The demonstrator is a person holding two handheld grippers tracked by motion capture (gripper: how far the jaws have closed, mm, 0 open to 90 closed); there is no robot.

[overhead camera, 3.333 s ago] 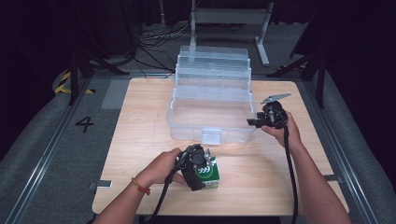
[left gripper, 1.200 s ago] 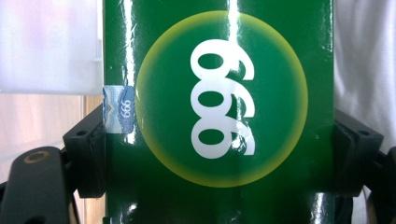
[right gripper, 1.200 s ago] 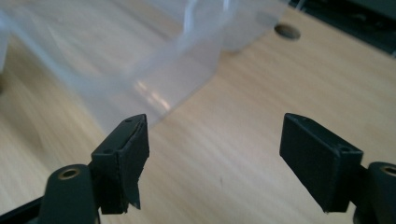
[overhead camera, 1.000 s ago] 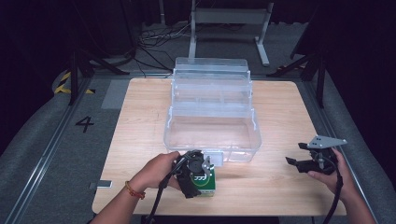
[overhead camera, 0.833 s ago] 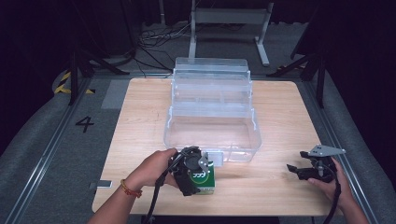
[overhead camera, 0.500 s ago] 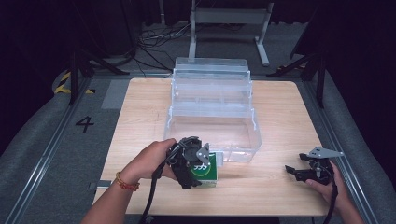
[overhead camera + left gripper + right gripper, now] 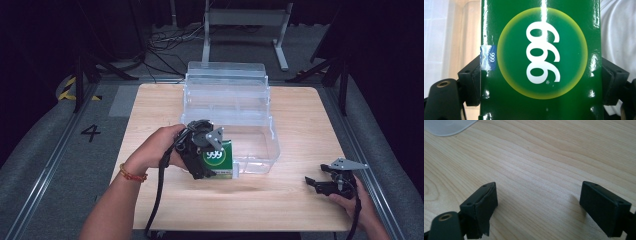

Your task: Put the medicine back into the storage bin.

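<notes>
High view: pale wood table [image 7: 280, 210] amid dark room; left tongs [image 7: 202, 155] clamp green box [image 7: 220, 156], right tongs [image 7: 325, 184] gape empty.

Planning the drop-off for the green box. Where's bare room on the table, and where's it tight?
Free: the table strip left of the clear bin; the right strip between bin and edge; the front middle between the green box in the left gripper and the right gripper, jaws open, empty. The bin's front compartment looks empty. Tight: around the left gripper against the bin's front wall.

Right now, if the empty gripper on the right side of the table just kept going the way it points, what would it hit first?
Probably the bare wooden table: the right gripper points across it, tilted down, open jaws empty.
</notes>
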